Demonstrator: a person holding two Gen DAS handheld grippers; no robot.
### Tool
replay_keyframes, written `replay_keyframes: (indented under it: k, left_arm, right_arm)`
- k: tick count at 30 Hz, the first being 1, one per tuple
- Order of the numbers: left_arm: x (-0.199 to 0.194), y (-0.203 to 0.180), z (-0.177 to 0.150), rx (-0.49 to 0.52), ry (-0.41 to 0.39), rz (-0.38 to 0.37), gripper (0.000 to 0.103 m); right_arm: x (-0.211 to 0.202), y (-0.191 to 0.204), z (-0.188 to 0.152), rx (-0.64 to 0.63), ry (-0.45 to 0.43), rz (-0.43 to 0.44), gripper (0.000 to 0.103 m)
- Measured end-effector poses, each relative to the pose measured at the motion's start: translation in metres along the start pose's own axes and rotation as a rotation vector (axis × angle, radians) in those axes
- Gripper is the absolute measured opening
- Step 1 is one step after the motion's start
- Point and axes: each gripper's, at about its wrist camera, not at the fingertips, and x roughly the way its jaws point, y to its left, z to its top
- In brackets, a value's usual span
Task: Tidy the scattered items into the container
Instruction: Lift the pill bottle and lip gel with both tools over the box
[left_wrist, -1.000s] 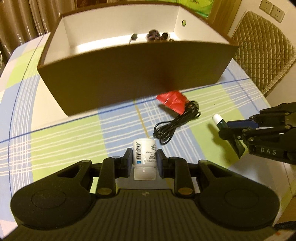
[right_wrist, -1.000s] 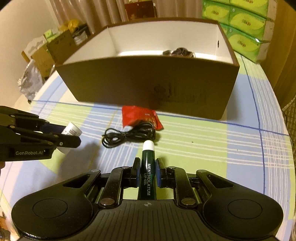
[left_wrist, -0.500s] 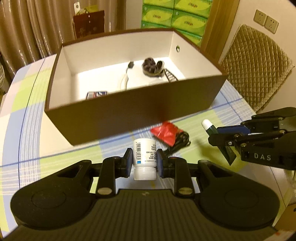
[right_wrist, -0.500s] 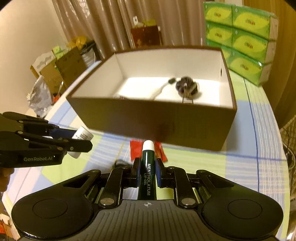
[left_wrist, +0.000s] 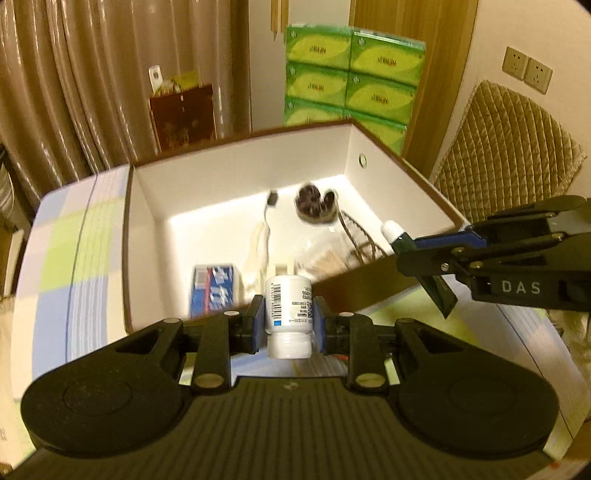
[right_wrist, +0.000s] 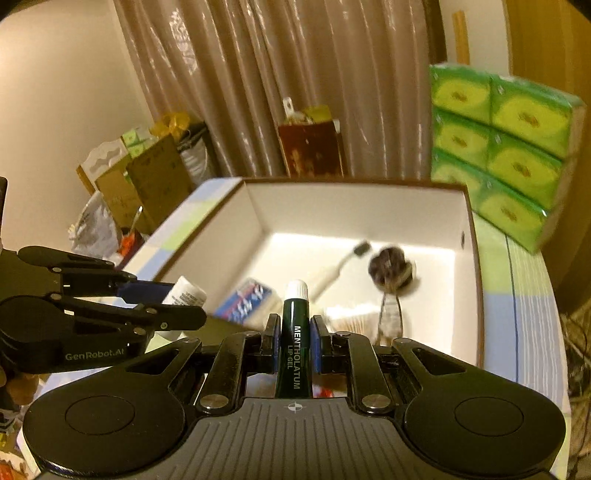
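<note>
My left gripper (left_wrist: 289, 318) is shut on a small white pill bottle (left_wrist: 289, 314), cap toward the camera, held above the near wall of the brown box (left_wrist: 369, 291). My right gripper (right_wrist: 294, 336) is shut on a dark green lip gel tube (right_wrist: 294, 343) with a white cap, also raised over the box's near edge (right_wrist: 476, 295). Each gripper shows in the other's view: the right one (left_wrist: 424, 254) with the tube at the right, the left one (right_wrist: 177, 306) with the bottle at the left. Inside the white-lined box lie a toothbrush (right_wrist: 332, 273), a blue packet (left_wrist: 212, 288), a dark hair clip (left_wrist: 314, 203) and other items.
The box stands on a table with a checked blue, green and white cloth (left_wrist: 74, 258). Stacked green tissue packs (right_wrist: 509, 166) sit beyond the box. A quilted chair back (left_wrist: 506, 155) is at the right, curtains (left_wrist: 74, 92) and a dark bag (right_wrist: 310, 151) behind.
Both grippers have risen and moved toward the box with their items. The box's inside now fills the view, and the red packet and black cable on the cloth have dropped out of sight.
</note>
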Motion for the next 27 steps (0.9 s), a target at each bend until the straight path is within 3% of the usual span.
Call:
replay_keyframes:
  k: [11,27]
  left_arm:
    - [0.02,0.036,0.048,-0.01,-0.041,0.005,0.022]
    - [0.125,0.077,0.098,-0.064,0.075,-0.032,0.022]
  right_arm:
    - [0.052,-0.018,0.049,0.053,0.014,0.02,0.013]
    - [0.152,-0.063,0.083,0.088,0.168,-0.043,0.013]
